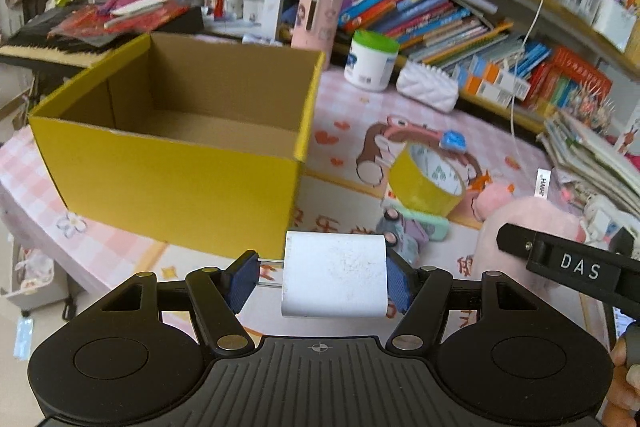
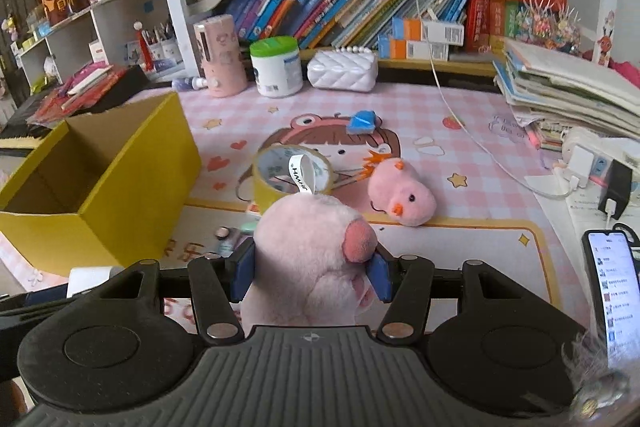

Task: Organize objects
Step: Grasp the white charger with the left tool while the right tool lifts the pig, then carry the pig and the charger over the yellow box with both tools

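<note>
White charger (image 1: 335, 275) clamped in left claw (image 1: 322, 281); pink plush (image 2: 308, 259) in right claw (image 2: 312, 277).

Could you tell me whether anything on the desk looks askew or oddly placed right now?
The yellow tape roll sits tilted, propped on items beneath it rather than lying flat. The small pink chick plush lies tipped on its side. Nothing looks spilled or damaged; the yellow box stands upright and holds nothing.

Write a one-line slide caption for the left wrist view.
Left gripper holds a white charger beside the empty yellow box; tape roll waits on the pink mat.
</note>
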